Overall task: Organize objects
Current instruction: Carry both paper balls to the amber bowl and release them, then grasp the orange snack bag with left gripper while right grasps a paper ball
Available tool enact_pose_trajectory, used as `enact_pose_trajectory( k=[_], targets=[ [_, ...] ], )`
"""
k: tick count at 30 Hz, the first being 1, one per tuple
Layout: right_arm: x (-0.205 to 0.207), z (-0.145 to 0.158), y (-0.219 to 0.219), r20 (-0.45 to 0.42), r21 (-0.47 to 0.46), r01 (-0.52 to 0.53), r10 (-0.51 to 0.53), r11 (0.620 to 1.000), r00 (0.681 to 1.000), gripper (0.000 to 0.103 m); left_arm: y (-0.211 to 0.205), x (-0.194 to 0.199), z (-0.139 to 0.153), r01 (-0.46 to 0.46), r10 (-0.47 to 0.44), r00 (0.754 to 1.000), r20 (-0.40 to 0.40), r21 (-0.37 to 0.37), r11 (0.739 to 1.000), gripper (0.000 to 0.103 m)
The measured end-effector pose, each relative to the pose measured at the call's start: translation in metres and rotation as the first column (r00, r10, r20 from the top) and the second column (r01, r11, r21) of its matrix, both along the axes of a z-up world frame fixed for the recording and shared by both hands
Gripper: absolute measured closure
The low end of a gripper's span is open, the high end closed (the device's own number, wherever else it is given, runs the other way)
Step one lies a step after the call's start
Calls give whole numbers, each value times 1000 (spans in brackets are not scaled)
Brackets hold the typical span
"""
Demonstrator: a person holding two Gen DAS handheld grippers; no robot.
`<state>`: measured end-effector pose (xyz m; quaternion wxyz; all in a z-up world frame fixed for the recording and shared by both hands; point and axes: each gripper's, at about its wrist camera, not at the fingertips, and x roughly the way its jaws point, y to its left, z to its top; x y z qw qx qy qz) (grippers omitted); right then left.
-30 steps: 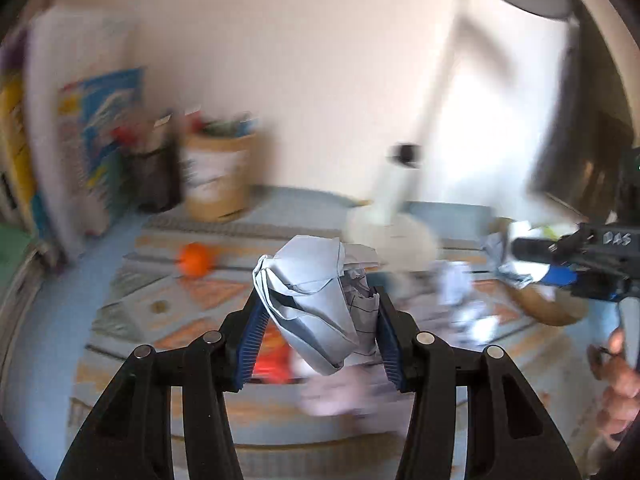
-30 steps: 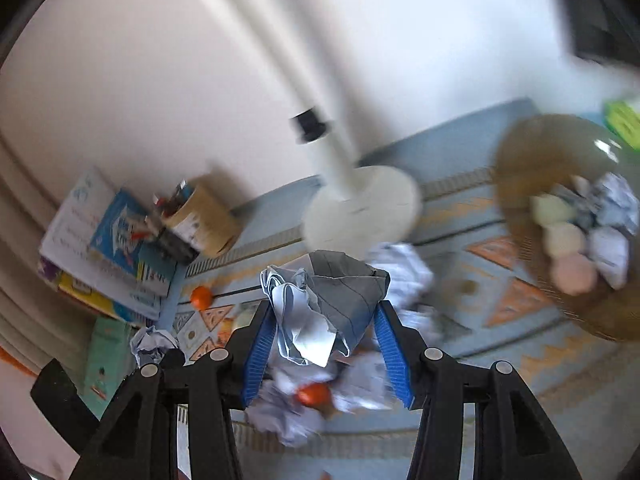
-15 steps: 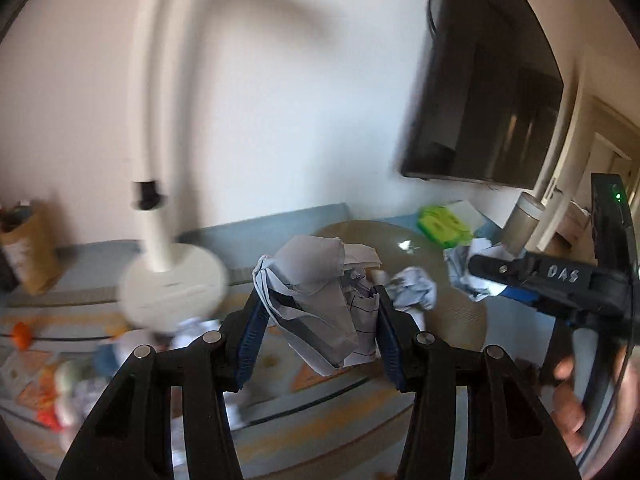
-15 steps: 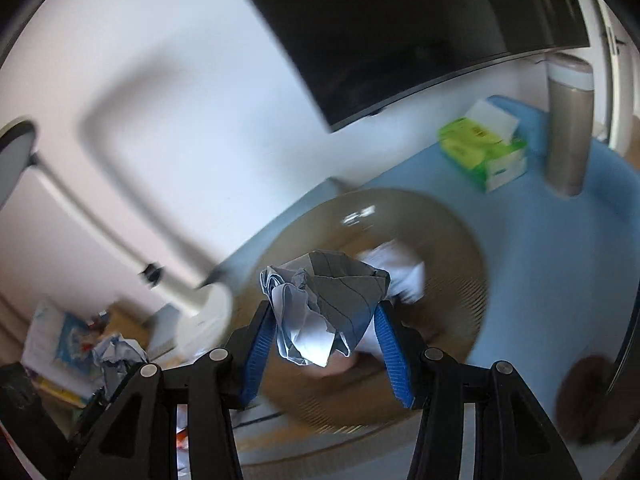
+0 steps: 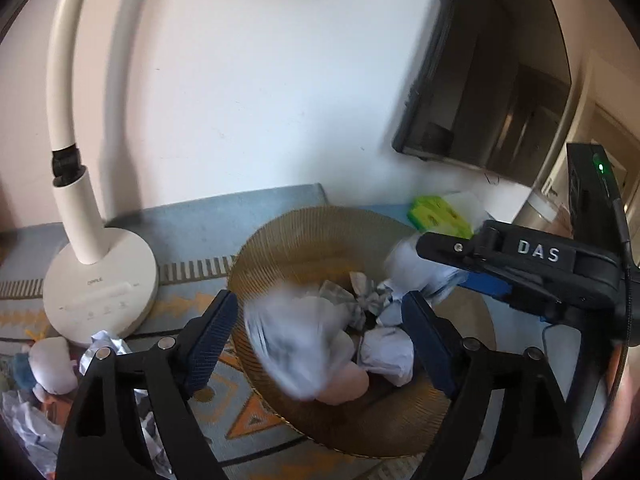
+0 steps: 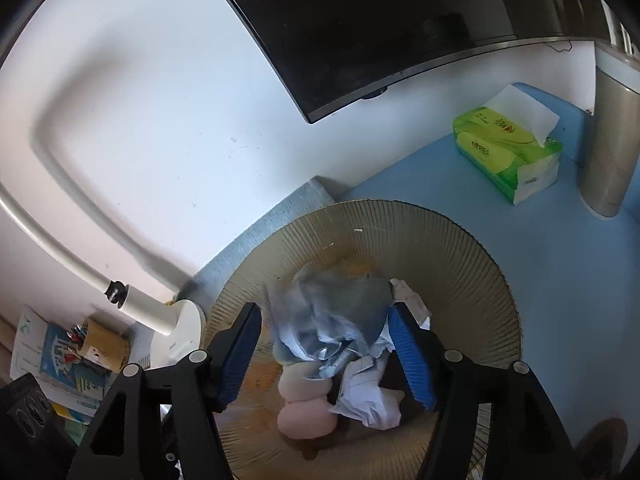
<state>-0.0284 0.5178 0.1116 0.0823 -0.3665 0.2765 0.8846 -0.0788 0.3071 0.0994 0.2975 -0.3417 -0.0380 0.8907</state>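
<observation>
At the centre of both frames, over the basket (image 6: pixel 472 264), left gripper (image 5: pixel 320 340) and right gripper (image 6: pixel 324 354) gape, each dropping a paper ball (image 5: pixel 296 344); next, fetching the scraps at lower left

Both grippers, L (image 5: pixel 318 332) & R (image 6: pixel 326 350), fingers spread wide.

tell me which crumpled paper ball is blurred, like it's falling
The crumpled paper ball between the open jaws of the left gripper, over the ribbed bowl. It is smeared by motion, while the ball lying in the bowl looks sharp.
</observation>
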Motion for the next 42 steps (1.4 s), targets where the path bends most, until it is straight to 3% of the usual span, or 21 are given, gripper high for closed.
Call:
enact_pose_trajectory(
  k=[5, 9, 15, 18, 22, 24, 26, 32, 34, 37, 42],
  targets=[
    [14, 4, -7, -4, 12, -2, 2, 1000, 1000, 35, -22, 7, 3, -25, 25, 1000, 14, 15, 1000, 20],
    [35, 7, -23, -14, 11, -32, 32, 999, 999, 35, -51, 29, 15, -48, 47, 998, -30, -5, 999, 20],
    [82, 4, -83, -48, 66, -148, 151, 987, 987, 35, -152, 85, 29, -183, 181, 978, -100, -18, 983, 17],
    [98, -6, -129, -62, 83, -221, 226, 972, 972, 35, -219, 105, 25, -362, 357, 929, -96, -43, 931, 11],
    [107, -35, -193, -40, 193, -294, 307, 936, 951, 35, -304, 122, 4, -566, 558, 824, -99, -90, 819, 11],
    [109, -52, -217, -29, 248, -342, 360, 906, 933, 35, -332, 124, -14, -610, 604, 793, -86, -127, 782, 11],
    [109, -70, -241, -8, 292, -392, 412, 873, 911, 35, -351, 124, -35, -630, 629, 775, -56, -142, 764, 11],
    [107, -95, -266, 63, 364, -423, 431, 830, 900, 34, -373, 119, -74, -651, 659, 752, 15, -143, 746, 11],
    [109, -96, -268, 67, 378, -429, 438, 820, 896, 25, -378, 120, -73, -656, 661, 750, 14, -111, 747, 11],
    [110, -93, -270, 57, 404, -431, 448, 807, 892, 18, -383, 120, -76, -637, 642, 766, 43, -81, 766, 11],
    [111, -90, -272, 50, 407, -432, 452, 805, 891, 17, -382, 119, -81, -610, 616, 784, 79, -82, 788, 11]
  ],
)
